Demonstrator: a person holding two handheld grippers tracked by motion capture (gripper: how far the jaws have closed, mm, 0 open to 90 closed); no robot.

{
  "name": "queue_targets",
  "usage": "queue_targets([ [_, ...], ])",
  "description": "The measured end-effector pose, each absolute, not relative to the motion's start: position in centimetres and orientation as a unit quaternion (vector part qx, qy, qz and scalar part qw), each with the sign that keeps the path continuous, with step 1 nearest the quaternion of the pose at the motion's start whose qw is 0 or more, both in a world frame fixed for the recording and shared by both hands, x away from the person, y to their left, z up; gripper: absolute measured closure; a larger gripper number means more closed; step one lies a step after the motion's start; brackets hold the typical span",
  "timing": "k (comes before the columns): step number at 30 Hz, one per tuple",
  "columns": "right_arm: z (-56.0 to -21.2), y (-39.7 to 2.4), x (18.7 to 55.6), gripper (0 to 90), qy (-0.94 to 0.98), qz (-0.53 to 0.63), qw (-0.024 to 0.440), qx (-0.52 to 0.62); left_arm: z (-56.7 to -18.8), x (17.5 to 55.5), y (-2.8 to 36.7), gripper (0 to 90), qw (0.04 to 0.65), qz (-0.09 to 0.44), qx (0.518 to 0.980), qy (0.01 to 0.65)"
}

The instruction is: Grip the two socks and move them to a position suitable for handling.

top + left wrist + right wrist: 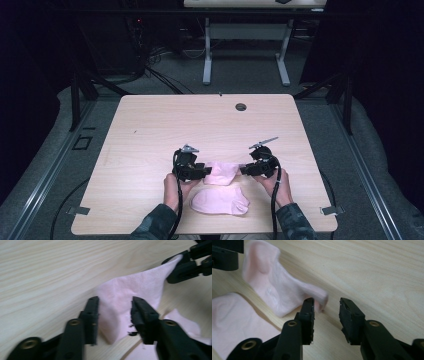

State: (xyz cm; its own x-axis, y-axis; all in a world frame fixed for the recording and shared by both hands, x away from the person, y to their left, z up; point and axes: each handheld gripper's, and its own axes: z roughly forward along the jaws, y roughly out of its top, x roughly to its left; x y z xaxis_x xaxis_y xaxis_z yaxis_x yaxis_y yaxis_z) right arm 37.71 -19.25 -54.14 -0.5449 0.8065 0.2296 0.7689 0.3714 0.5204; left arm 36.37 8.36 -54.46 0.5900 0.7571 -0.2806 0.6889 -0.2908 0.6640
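Lying betw. both claws, long axis L-to-R on table (150, 130): bunched pink sock (221, 172). Left gripper (115, 302) wide, straddling sock's near edge, not pinching. Right gripper (326, 302) also wide, sock's tip just ahead, toward its left jaw. Second sock (220, 201) flat, closer to person.

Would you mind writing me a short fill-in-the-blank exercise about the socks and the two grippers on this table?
1. The two socks on the wooden table are ____ in colour.
2. The raised sock lies between the left gripper and the ____ gripper.
3. The flat sock lies ____ to the person than the raised one.
4. In the right gripper view, that gripper's jaws stand ____, with nothing between them.

Missing words: pink; right; nearer; open
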Motion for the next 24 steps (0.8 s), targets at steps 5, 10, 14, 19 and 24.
queue_targets([
  [5, -54.2, -19.6, 37.3, 58.1, 0.819, 0.326, 0.052, 0.468, -54.8, 36.6, 9.4, 44.6, 0.378, 0.052, 0.800, 0.463],
  [10, -53.8, -19.9, 37.5, 53.2, 0.819, 0.330, 0.051, 0.466, -54.9, 37.3, 9.6, 44.3, 0.373, 0.041, 0.802, 0.466],
  [14, -54.6, -19.6, 37.6, 50.8, 0.823, 0.326, 0.039, 0.463, -55.2, 37.4, 8.8, 45.5, 0.365, 0.029, 0.810, 0.459],
  [19, -55.9, -19.0, 37.6, 65.0, 0.819, 0.342, 0.041, 0.459, -55.5, 37.4, 7.7, 64.7, 0.340, 0.042, 0.827, 0.446],
  [24, -56.2, -18.9, 37.8, 81.0, 0.811, 0.361, 0.043, 0.459, -55.8, 37.2, 7.6, 83.0, 0.338, 0.046, 0.830, 0.441],
])
